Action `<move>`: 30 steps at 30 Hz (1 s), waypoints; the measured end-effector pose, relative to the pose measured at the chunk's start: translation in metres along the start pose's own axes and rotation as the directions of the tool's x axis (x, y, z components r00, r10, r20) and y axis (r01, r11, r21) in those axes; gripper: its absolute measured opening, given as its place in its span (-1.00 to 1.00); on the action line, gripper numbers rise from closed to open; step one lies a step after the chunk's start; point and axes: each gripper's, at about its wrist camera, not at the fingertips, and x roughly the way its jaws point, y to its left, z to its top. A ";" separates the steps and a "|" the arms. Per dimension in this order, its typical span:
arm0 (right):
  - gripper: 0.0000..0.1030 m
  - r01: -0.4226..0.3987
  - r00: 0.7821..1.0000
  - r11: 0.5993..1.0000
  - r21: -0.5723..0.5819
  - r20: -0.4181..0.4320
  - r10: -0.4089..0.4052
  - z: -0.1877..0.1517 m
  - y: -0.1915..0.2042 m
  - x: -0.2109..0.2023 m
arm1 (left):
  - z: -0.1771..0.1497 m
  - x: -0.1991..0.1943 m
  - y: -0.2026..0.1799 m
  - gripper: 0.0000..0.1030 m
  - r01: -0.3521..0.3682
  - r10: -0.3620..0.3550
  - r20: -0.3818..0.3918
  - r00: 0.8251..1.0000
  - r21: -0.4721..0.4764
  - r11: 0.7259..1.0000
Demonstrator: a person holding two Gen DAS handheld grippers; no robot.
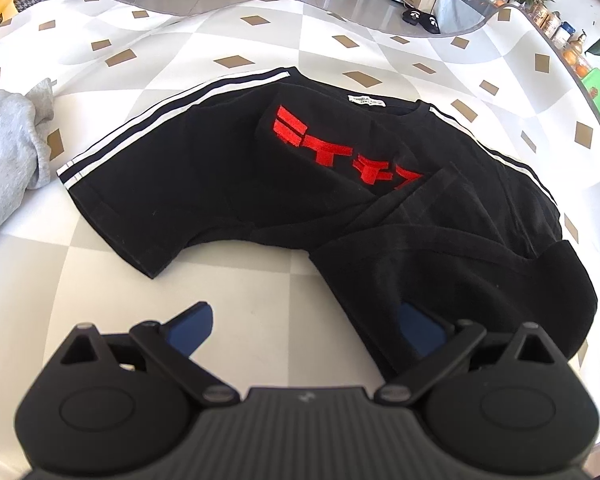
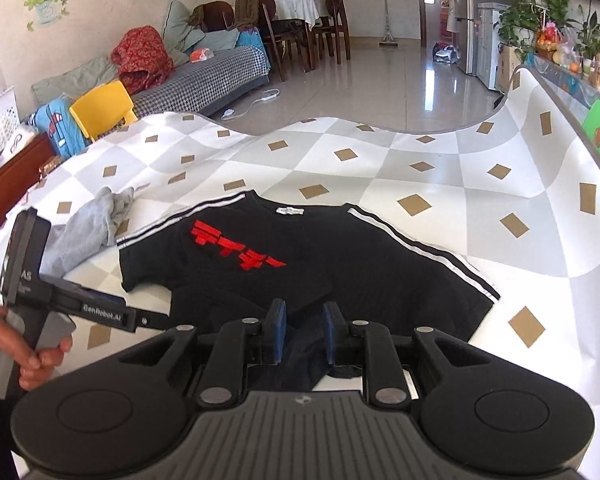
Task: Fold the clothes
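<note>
Right wrist view: my right tool (image 2: 303, 330) stands slightly spread over the black T-shirt (image 2: 300, 264), pinching nothing; left tool (image 1: 304, 330) spread wide. Hem flipped up; sleeves still unfolded.

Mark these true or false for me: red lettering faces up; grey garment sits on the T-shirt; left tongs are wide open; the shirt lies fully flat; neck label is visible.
1. The black T-shirt lies with its red lettering facing up. True.
2. The grey garment lies on top of the T-shirt. False: it lies on the tablecloth, beside one striped sleeve.
3. The left tongs stand wide open. True.
4. The shirt lies fully flat. False: its near part is folded over and bunched by the tongs.
5. The white neck label shows at the collar. True.
</note>
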 end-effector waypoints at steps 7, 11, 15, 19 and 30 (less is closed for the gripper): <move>-0.40 -0.061 0.998 0.993 0.102 -0.024 0.064 0.020 0.014 0.045 | 0.000 -0.001 0.008 0.99 -0.025 0.026 0.009 1.000 -0.019 0.999; -0.31 -0.066 0.994 0.984 0.167 -0.070 0.079 0.025 0.019 0.076 | 0.002 -0.002 0.012 0.99 -0.042 0.042 0.016 0.999 -0.023 0.999; -0.27 -0.029 0.992 0.972 0.232 -0.115 0.057 0.025 0.016 0.102 | 0.005 -0.001 0.018 0.99 -0.037 0.037 0.008 0.999 -0.051 0.998; -0.26 0.031 0.985 0.955 0.294 -0.170 0.020 0.022 0.009 0.126 | 0.007 -0.001 0.024 1.00 -0.034 0.034 0.003 0.999 -0.078 0.996; -0.24 0.156 0.966 0.919 0.362 -0.249 -0.065 0.019 -0.001 0.161 | 0.013 0.000 0.037 1.00 -0.021 0.020 -0.004 1.000 -0.137 0.990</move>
